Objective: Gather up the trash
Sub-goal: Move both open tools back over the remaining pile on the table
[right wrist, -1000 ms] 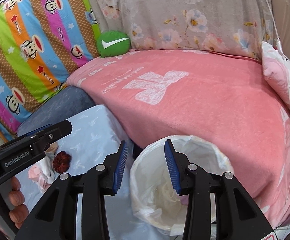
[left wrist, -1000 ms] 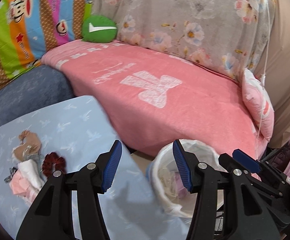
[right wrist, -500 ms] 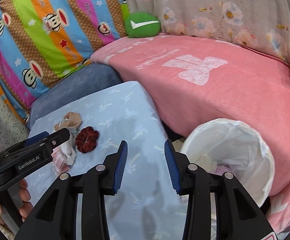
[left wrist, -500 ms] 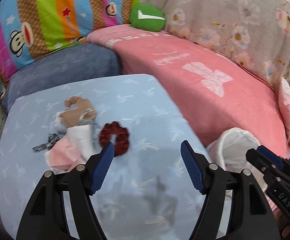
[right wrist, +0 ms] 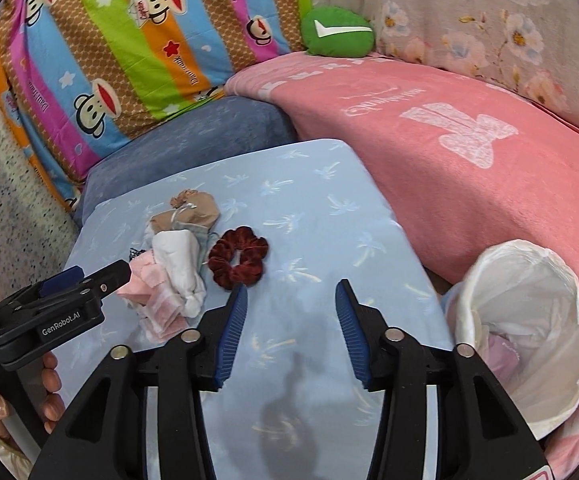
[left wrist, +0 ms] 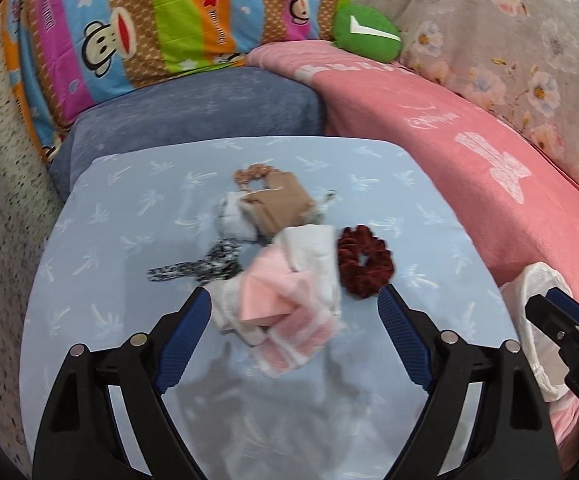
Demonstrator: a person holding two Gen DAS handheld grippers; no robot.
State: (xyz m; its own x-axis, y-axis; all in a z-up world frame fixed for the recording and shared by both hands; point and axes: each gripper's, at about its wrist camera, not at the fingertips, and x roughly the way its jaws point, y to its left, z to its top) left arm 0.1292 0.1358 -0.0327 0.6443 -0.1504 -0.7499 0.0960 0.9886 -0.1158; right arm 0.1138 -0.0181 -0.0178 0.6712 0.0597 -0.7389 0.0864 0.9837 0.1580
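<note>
Two views, left wrist first.
Left gripper (left wrist: 294, 308): jaws wide and just been opening; the near end of the trash pile lies between the blue pads, which do not press on it.
Trash pile (left wrist: 289, 292): pink and white tissues in a heap on the light-blue table (left wrist: 389, 208), with a brown paper piece (left wrist: 277, 200) behind and a speckled strip (left wrist: 197, 268) to the left.
Scrunchie (left wrist: 363, 260): dark red, touching the pile's right edge.
Bin (left wrist: 529, 292): white-lined, at the table's right edge, partly behind the right gripper's tip.
Writing, left view: "DAS" on that tip; text on the striped monkey cushion (left wrist: 161, 20) blurred.
Right gripper (right wrist: 291, 298): jaws about half open, just been widening, nothing between them, above bare table just in front of the scrunchie (right wrist: 238, 258).
Bin, right view (right wrist: 529, 320): open, pale scraps inside.
Left gripper, right view (right wrist: 101, 280): its finger over the pile (right wrist: 169, 280), a hand (right wrist: 49, 392) on its grip.
Writing, right view: "GenRobot.AI" on the left gripper.
</note>
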